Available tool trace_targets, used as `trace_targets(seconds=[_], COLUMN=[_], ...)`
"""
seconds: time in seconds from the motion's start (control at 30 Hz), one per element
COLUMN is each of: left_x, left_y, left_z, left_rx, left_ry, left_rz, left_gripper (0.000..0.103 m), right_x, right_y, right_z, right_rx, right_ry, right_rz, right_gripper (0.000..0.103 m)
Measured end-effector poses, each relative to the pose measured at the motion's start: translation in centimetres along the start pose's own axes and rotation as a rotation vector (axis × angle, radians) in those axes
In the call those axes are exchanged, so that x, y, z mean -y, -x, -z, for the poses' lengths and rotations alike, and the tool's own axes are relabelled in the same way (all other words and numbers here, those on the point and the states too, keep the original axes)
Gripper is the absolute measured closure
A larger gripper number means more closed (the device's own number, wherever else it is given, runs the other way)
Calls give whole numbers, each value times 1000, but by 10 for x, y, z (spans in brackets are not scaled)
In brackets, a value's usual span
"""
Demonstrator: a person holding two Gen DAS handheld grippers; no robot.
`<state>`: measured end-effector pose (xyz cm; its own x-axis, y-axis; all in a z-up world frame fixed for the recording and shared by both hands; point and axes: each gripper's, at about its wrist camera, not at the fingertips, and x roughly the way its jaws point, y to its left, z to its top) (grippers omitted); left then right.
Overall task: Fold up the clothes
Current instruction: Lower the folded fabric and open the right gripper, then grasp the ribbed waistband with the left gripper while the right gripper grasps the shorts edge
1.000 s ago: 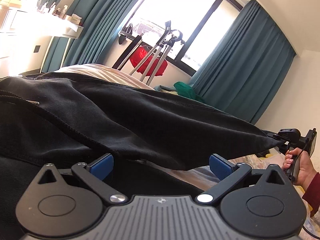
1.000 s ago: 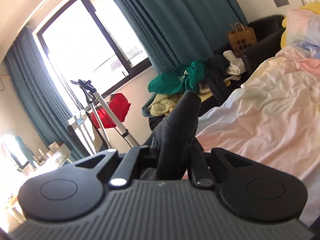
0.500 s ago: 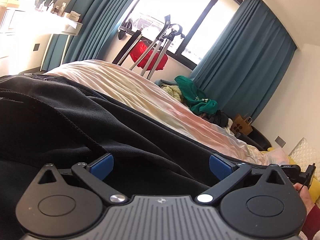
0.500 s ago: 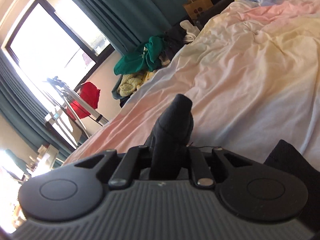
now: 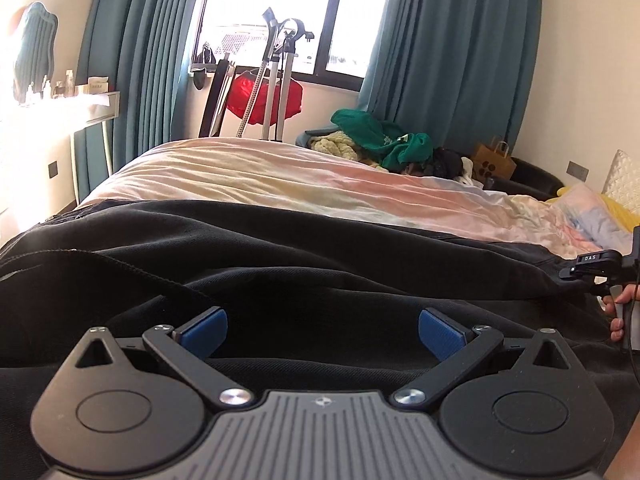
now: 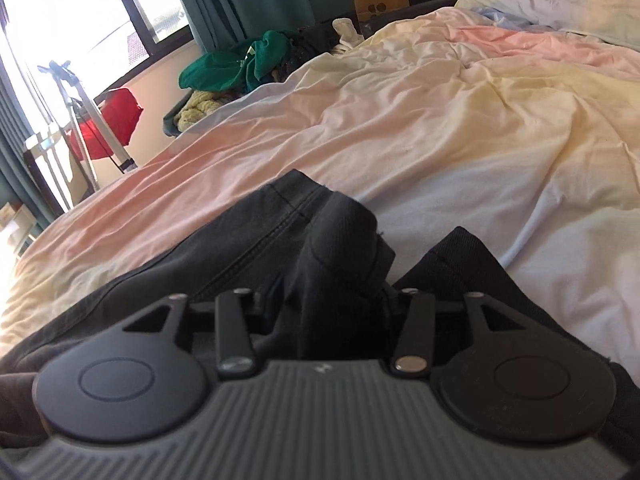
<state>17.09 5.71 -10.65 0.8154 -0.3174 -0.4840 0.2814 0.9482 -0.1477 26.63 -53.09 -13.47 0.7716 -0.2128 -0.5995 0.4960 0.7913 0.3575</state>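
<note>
A black garment (image 5: pixel 280 264) lies spread across the near side of the bed (image 5: pixel 280 176). My left gripper (image 5: pixel 322 330) hovers just over it, open, with its blue pads (image 5: pixel 204 326) wide apart and nothing between them. In the right wrist view the garment's end (image 6: pixel 248 248) rests on the sheet (image 6: pixel 440 132). My right gripper (image 6: pixel 324 300) is opening, and a bunched fold of black cloth still stands between its jaws and hides the pads. The right gripper (image 5: pixel 596 266) and the hand holding it (image 5: pixel 618 312) also show at the garment's far right end.
A pile of green and yellow clothes (image 5: pixel 384 140) and a paper bag (image 5: pixel 494 160) sit beyond the bed. A metal stand with a red cloth (image 5: pixel 264 96) is by the window. Pillows (image 6: pixel 552 4) lie at the head of the bed. A shelf (image 5: pixel 80 108) is on the left.
The garment, stretched in the air before, has come down onto the bed. The right gripper sank with its end and spread its jaws. The left view has rolled to level.
</note>
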Motion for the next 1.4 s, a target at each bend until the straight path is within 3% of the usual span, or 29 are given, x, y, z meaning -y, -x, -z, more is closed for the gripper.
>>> trace_targets(seconds=[0.07,0.2,0.33,0.4,0.47,0.7,0.87,1.13,1.23,1.4], left_x=[4,15,29,36,40,43,10,-66,-104,-166], left_y=[10,36,69,85,99,146,170,210,223,245], left_z=[1,0,2,4,9,32,31,12,10,20], left_rx=[-7,-10,11,17,12,-39,-85,-105,-130,-132], left_ry=[-2,-5,-20,-12,7,64,240,496,682,990], left_rz=[-1,-7,2,13,26,8,-18,-157,-165,-172], left_gripper=[0,0,0,0,0,0,0,0,0,0], right_x=[-7,-27,-54,-63,-73,-81,-81,-72,-67,-38], right_y=[26,86,145,169,194,240,247,243,238,234], right_z=[6,23,46,59,72,98,105,105,104,91], right_rx=[20,53,74,95,116,117,119,101,88,114], right_ry=[33,159,272,320,367,404,409,370,343,172], right_rz=[37,43,-70,-122,-175,-271,-276,-264,-237,-166], right_gripper=[27,27,27,16,15,15,15,15,15,15])
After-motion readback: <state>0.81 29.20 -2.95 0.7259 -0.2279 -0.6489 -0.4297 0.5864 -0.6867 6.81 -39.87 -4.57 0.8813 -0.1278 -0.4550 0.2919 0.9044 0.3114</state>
